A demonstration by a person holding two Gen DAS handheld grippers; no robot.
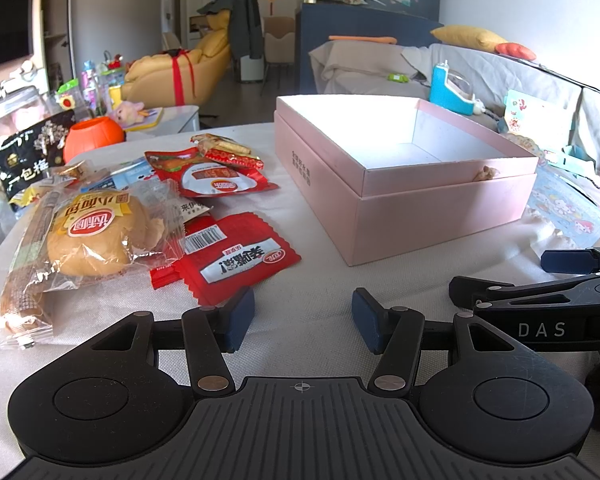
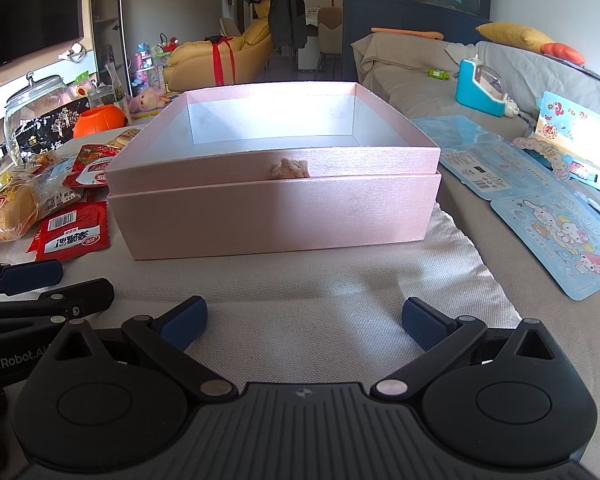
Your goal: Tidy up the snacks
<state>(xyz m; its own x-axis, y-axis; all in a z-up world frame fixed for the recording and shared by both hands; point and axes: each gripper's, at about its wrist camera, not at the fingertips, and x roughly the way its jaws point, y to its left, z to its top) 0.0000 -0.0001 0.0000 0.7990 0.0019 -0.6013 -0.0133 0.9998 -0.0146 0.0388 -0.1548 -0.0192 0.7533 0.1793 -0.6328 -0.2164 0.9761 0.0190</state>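
1. While both tools hover low over the table (image 2: 300, 284), the left hand-held gripper (image 1: 303, 320) and right hand-held gripper (image 2: 303, 322) sit released, holding nothing.
2. Snacks lie left of the empty pink box (image 2: 274, 208); nearest is the red packet (image 1: 236, 258).
3. Best play, I'd say: pinch that packet's edge flat, lift clear, drop it inside.

An open pink box (image 2: 276, 216) stands empty straight ahead of the right gripper (image 2: 304, 322), while wrapped snacks, a bagged bun (image 1: 96, 236) and red packets (image 1: 236, 258), lie scattered to its left.
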